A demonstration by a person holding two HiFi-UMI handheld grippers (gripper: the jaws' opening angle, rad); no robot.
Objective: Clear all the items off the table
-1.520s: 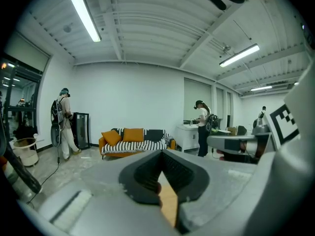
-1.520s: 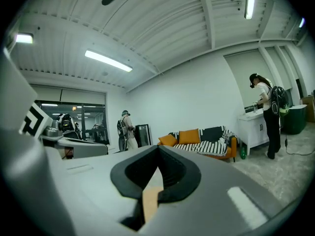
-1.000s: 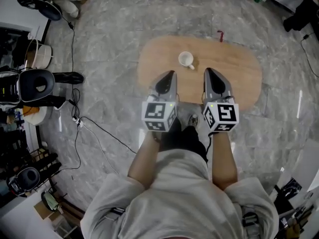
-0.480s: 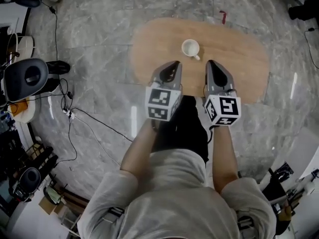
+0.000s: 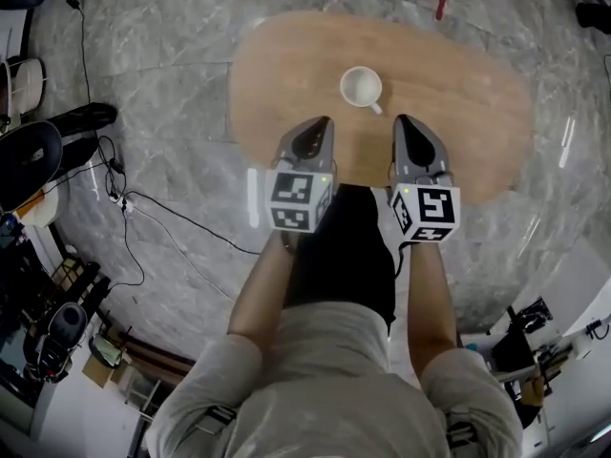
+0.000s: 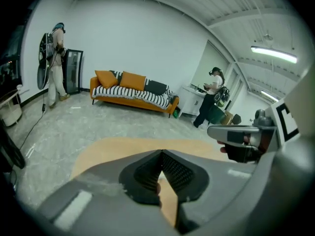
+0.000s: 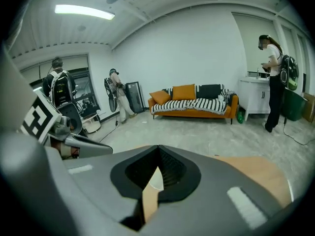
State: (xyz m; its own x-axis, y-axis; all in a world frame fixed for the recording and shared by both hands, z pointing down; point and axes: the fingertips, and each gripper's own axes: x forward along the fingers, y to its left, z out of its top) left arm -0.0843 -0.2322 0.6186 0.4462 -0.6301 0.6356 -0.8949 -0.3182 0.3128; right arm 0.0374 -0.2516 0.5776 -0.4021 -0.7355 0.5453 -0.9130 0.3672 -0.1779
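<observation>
Since a second ago both grippers have come down to the table's near edge, and the table fills more of the head view. There the left gripper (image 5: 320, 122) and right gripper (image 5: 405, 120) hover side by side over the near rim of the table (image 5: 468, 93). The white cup (image 5: 362, 87) stands upright on the wood just beyond their tips and between their lines, with only bare wood before it. A small red object (image 5: 438, 4) lies on the floor past the far edge, and cables (image 5: 143, 213) trail at the left.

In the left gripper view the jaws are clenched on nothing, over the tabletop. Beyond stand an orange sofa (image 6: 133, 90) and two people.

In the right gripper view the jaws likewise meet, empty.
</observation>
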